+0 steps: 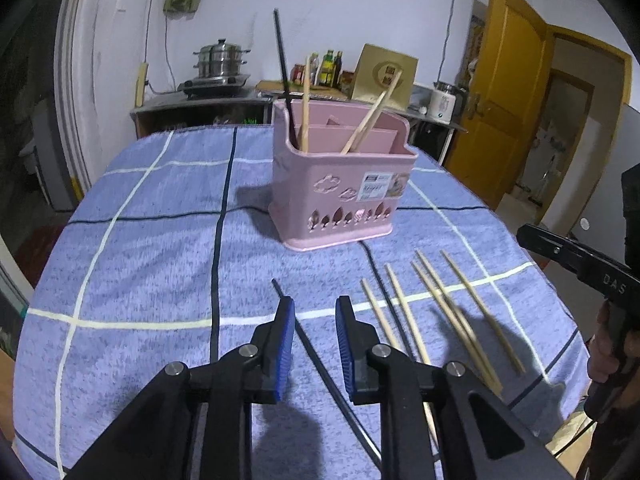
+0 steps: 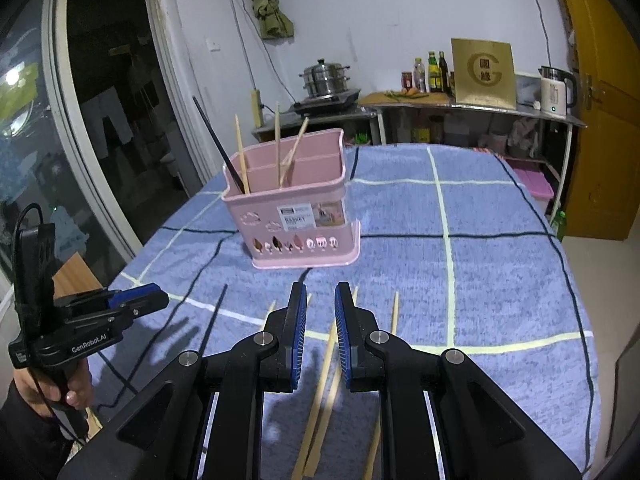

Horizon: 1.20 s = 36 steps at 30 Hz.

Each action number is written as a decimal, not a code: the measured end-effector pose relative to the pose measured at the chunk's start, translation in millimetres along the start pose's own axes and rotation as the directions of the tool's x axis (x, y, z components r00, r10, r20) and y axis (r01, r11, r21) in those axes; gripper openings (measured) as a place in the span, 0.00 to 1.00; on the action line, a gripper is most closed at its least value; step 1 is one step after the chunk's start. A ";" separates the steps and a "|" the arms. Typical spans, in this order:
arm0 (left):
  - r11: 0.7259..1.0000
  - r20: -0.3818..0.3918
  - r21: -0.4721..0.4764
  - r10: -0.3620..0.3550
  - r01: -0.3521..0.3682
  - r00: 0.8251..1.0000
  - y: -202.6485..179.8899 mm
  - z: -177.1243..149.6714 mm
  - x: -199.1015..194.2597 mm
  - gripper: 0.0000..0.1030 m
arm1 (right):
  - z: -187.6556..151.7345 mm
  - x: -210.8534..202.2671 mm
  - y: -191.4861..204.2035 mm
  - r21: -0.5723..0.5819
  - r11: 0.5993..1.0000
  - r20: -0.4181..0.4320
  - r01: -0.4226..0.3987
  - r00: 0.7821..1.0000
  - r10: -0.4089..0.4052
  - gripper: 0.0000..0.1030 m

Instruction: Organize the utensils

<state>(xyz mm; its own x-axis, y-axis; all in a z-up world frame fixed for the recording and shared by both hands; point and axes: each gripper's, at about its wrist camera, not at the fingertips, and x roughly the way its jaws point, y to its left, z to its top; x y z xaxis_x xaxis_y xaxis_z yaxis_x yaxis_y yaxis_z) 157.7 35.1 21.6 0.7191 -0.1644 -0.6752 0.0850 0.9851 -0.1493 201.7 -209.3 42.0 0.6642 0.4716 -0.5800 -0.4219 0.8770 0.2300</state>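
Observation:
A pink utensil holder point(image 1: 340, 184) point(image 2: 298, 216) stands on the blue checked tablecloth point(image 1: 140, 240), holding a black chopstick point(image 1: 283, 72) and wooden chopsticks point(image 1: 370, 114). My left gripper point(image 1: 314, 312) is open just above the cloth, its fingers either side of a loose black chopstick point(image 1: 316, 360). Several wooden chopsticks point(image 1: 452, 312) lie to its right. My right gripper point(image 2: 320, 300) is open over those wooden chopsticks point(image 2: 324, 376), with one running between its fingers. The left gripper shows in the right wrist view point(image 2: 140, 298), and the right gripper's body at the left wrist view's right edge point(image 1: 576, 264).
Behind the table a metal counter point(image 2: 460, 106) carries a steamer pot point(image 2: 326, 78), bottles, a gold box and a white kettle point(image 2: 556, 90). A yellow door point(image 1: 504, 92) is at the right, a dark glass door point(image 2: 100, 120) at the left.

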 end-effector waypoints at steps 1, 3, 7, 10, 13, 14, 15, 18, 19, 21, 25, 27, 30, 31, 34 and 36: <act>1.000 -0.013 -0.004 0.006 -0.006 1.000 1.7 -1.0 5.3 0.20 | -1.0 2.9 -0.3 0.001 1.000 -0.008 0.003 1.000 -0.003 0.14; 1.000 -0.031 -0.010 0.010 -0.010 0.999 3.5 -2.0 12.3 0.20 | -2.7 10.7 -1.8 0.001 1.000 -0.031 0.007 0.999 -0.007 0.14; 0.999 -0.076 -0.027 0.019 -0.021 0.997 8.5 -4.8 29.7 0.20 | -7.2 25.8 -4.4 -0.001 1.000 -0.074 0.008 0.997 -0.008 0.14; 0.999 -0.105 -0.041 0.028 -0.032 0.994 12.7 -6.1 41.1 0.20 | -10.9 36.1 -3.9 -0.011 1.000 -0.104 0.005 0.995 -0.007 0.14; 0.998 -0.130 -0.048 0.038 -0.045 0.991 15.6 -7.7 50.9 0.20 | -13.2 47.4 -3.3 -0.022 1.000 -0.134 0.004 0.991 -0.007 0.14; 0.998 -0.136 -0.051 0.040 -0.047 0.990 16.7 -8.0 53.6 0.20 | -13.7 50.9 -2.9 -0.025 1.000 -0.142 0.005 0.990 -0.009 0.14; 0.997 -0.141 -0.054 0.040 -0.048 0.989 17.6 -8.2 55.6 0.20 | -14.0 54.3 -2.5 -0.029 1.000 -0.150 0.005 0.989 -0.010 0.14; 0.997 -0.155 -0.059 0.043 -0.053 0.987 19.0 -8.5 62.5 0.20 | -16.0 63.8 -0.9 -0.036 0.999 -0.171 0.008 0.985 -0.014 0.14; 0.997 -0.160 -0.060 0.046 -0.056 0.986 19.6 -8.5 64.8 0.20 | -16.6 66.9 -0.5 -0.039 0.999 -0.178 0.010 0.984 -0.017 0.14; 0.996 -0.167 -0.062 0.048 -0.059 0.985 20.4 -8.1 67.7 0.20 | -17.6 72.3 0.1 -0.047 0.999 -0.191 0.012 0.981 -0.021 0.14; 0.996 -0.180 -0.062 0.048 -0.060 0.982 21.5 -8.6 73.4 0.20 | -18.0 83.6 1.2 -0.065 0.998 -0.217 0.023 0.976 -0.036 0.14; 0.996 -0.182 -0.064 0.047 -0.059 0.982 22.2 -8.2 75.3 0.20 | -18.3 89.4 1.9 -0.077 0.996 -0.229 0.034 0.972 -0.050 0.14; 0.996 -0.179 -0.066 0.045 -0.058 0.983 23.1 -7.4 75.9 0.20 | -18.7 96.8 2.9 -0.086 0.996 -0.242 0.039 0.969 -0.059 0.14; 0.996 -0.178 -0.065 0.045 -0.057 0.983 23.1 -7.1 76.1 0.20 | -19.1 99.4 2.5 -0.087 0.995 -0.248 0.041 0.967 -0.062 0.14; 0.996 -0.175 -0.069 0.044 -0.057 0.984 24.0 -6.4 77.3 0.20 | -19.3 104.8 2.2 -0.090 0.995 -0.260 0.047 0.963 -0.069 0.14; 0.996 -0.175 -0.072 0.044 -0.057 0.984 24.4 -6.4 77.5 0.20 | -19.9 108.0 1.8 -0.091 0.995 -0.270 0.051 0.960 -0.074 0.14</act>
<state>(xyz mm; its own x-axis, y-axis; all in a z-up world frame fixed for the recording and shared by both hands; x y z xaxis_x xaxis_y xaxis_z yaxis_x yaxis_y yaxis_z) 211.0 46.1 -39.0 0.5901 -0.1274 -0.7972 -0.0063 0.9867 -0.1624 260.3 -158.6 -35.8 0.5024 0.3629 -0.7848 -0.4414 0.8881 0.1280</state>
